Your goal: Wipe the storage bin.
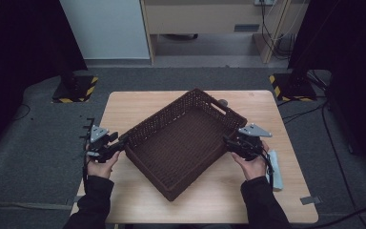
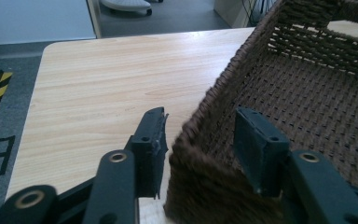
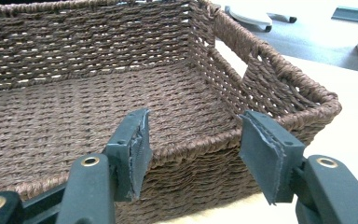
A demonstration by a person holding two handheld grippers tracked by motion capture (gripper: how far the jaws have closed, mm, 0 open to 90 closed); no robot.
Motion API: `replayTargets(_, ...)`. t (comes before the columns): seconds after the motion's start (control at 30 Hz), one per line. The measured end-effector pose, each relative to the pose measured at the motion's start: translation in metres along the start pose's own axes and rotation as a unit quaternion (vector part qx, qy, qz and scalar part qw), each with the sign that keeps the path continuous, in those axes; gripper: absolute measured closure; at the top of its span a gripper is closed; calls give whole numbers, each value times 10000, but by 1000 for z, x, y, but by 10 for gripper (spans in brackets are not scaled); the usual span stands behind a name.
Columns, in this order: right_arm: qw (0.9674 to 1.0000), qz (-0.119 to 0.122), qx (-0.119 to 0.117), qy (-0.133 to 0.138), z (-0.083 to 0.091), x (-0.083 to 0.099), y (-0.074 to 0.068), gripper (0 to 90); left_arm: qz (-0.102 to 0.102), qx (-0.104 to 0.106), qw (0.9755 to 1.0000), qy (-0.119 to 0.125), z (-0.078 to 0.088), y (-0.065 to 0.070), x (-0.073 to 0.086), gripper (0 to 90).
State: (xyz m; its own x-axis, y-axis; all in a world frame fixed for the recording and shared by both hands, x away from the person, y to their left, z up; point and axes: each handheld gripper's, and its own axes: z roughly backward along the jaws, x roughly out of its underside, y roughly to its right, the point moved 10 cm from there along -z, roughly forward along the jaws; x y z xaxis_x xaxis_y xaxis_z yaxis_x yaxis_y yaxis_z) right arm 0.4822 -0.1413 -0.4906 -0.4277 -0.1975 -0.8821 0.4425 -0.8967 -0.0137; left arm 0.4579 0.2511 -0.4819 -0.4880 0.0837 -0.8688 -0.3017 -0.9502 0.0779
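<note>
Wicker basket point(image 1: 183, 143) sits askew on the tabletop point(image 1: 124, 112); my left fingers point(image 2: 151, 140) straddle its corner apart, right fingers point(image 3: 135, 144) seemingly open too, so I should clamp both rims evenly.

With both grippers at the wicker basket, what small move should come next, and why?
Probably close the left gripper on the wicker basket's corner: its jaws straddle the wall there without pressing. The right gripper is open at the opposite rim, not gripping either.

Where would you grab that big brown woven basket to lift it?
Probably by the rim of the basket, from two opposite sides. The walls are thin enough to slip between open jaws, as at the left gripper, which straddles a corner. The cut-out handle in the end wall also offers a firm edge.
</note>
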Motion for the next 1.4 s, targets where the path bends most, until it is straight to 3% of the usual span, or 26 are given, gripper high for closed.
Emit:
replayTargets(0.07,10000,-14,21,6,3,1,-1,426,22,5,10000,46,6,3,2,491)
replayTargets(0.13,10000,-12,34,10,4,2,-1,426,104,139,9998,41,10,11,5,484)
replayTargets(0.27,10000,13,90,34,7,4,-4,426,40,202,9998,-71,5,25,12,476)
replayTargets(0.33,9999,89,40,26,9,3,-5,415,-65,27,9999,-80,1,27,13,462)
replayTargets(0.43,9999,143,-44,18,11,1,-4,378,-106,-55,9999,-77,-3,26,12,466)
replayTargets(0.67,9999,58,83,92,8,3,9,350,-84,-116,9999,-61,-16,21,6,480)
replayTargets(0.83,9999,-95,116,58,9,6,9,361,151,177,9996,-175,-9,24,8,444)
replayTargets(0.9,9998,-158,84,41,10,6,9,361,179,284,9994,-96,-3,30,9,427)
replayTargets(1.0,9999,-130,69,28,11,6,8,361,75,305,9994,-168,-4,38,15,423)
replayTargets(1.07,10000,-92,30,22,12,5,8,358,-11,202,9997,-151,-6,38,15,412)
replayTargets(1.17,9999,-56,50,140,15,1,13,338,-6,216,9997,-142,-8,35,13,427)
replayTargets(1.3,9993,-167,292,191,22,1,36,355,-18,157,9998,-127,-16,28,10,445)
replayTargets(1.4,9989,-180,376,198,22,2,44,361,4,107,9999,-128,-22,23,8,453)
